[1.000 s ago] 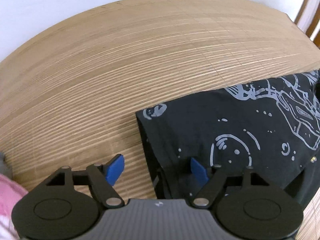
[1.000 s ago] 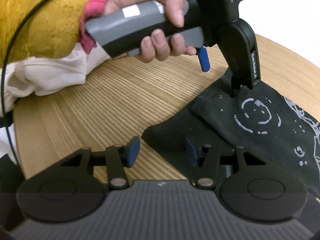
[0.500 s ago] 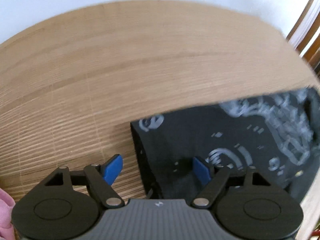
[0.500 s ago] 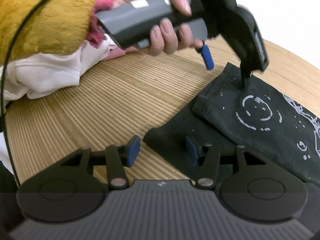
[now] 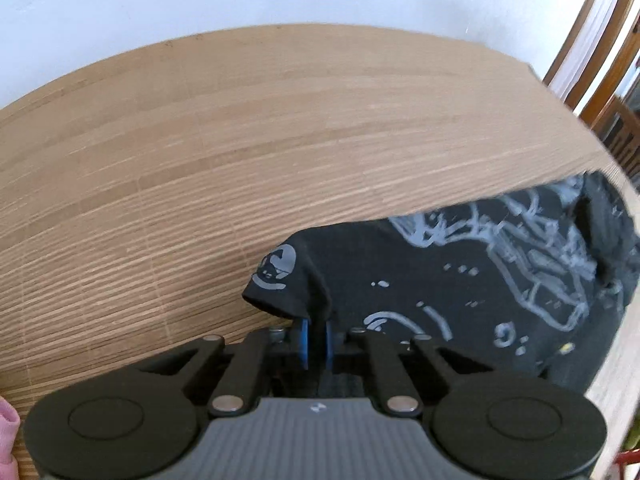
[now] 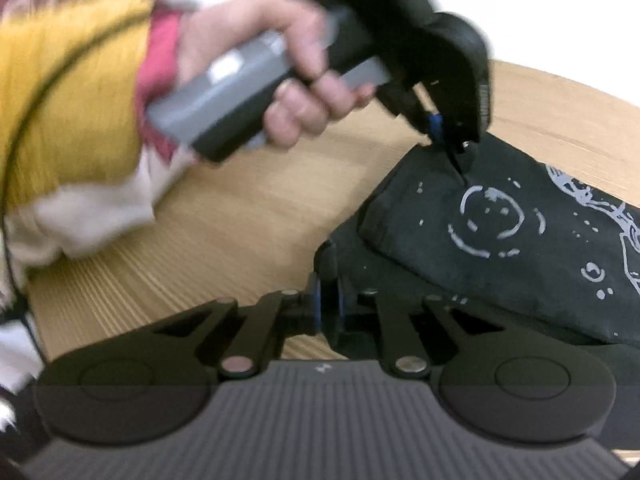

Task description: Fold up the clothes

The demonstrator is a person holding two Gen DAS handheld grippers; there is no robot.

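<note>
A black T-shirt (image 5: 460, 288) with a pale line-drawn print lies on the slatted wooden worktop (image 5: 280, 140), spread toward the right side of the left wrist view and reaching the worktop's edge there. The left tongs (image 5: 316, 338) are closing, and their blue pads (image 5: 304, 340) already pinch a fold of the shirt near its printed corner, which stands up off the wood in a small peak. The right tongs (image 6: 328, 308) are closing too, with a lower edge of the same shirt caught between their pads. In the right wrist view a hand (image 6: 276, 80) in a yellow sleeve (image 6: 72, 92) holds the left tongs' handle, tip pressed into the cloth just above a ring-shaped print. The shirt looks light, thin and limp: it drapes and puckers where it is nipped, so it should lift with little effort but will sag and swing between the two holds. It is not fragile, and the cotton-like surface seems unlikely to slip from rubbery pads. The layers are loose, though, so a pinch may take only the top layer and leave the under layer behind. The best holds are probably the hems and corners along one side, taken well apart, so the edge stays taut when carried over.
</note>
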